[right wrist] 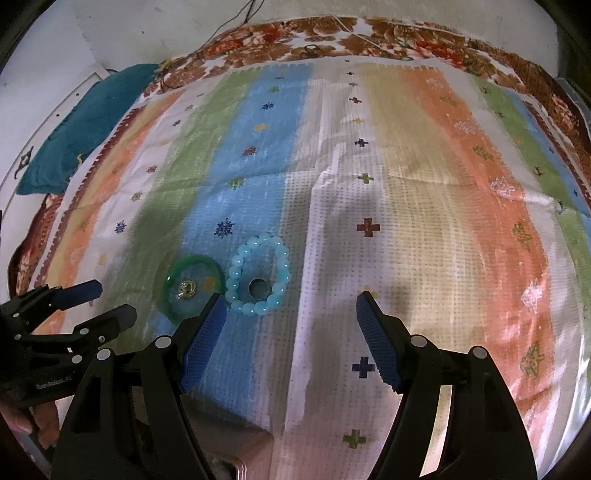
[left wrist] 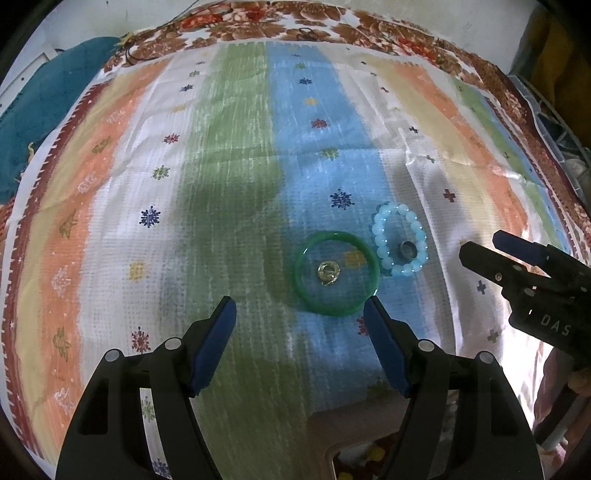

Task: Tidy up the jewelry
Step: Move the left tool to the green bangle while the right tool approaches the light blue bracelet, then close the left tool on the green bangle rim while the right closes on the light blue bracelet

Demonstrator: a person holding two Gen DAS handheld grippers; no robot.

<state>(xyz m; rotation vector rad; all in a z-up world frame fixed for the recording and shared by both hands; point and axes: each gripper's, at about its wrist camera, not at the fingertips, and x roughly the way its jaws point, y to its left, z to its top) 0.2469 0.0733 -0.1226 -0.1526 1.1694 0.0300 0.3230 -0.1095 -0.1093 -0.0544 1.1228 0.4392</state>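
Note:
A green bangle (left wrist: 336, 273) lies flat on the striped cloth with a small gold ring (left wrist: 328, 273) inside it. Beside it on the right lies a pale blue bead bracelet (left wrist: 400, 240) with a dark metal ring (left wrist: 406, 251) inside it. My left gripper (left wrist: 301, 306) is open and empty, just short of the bangle. My right gripper (right wrist: 290, 299) is open and empty, just short of the bead bracelet (right wrist: 258, 275); it also shows at the right in the left wrist view (left wrist: 484, 245). The bangle (right wrist: 192, 284) and the left gripper (right wrist: 110, 299) show in the right wrist view.
A striped cloth (left wrist: 229, 177) with small flower marks covers the surface, over a brown floral sheet (left wrist: 258, 26). A teal cloth (left wrist: 44, 110) lies at the far left. A pinkish box (left wrist: 354, 432) with small coloured things sits under my left gripper.

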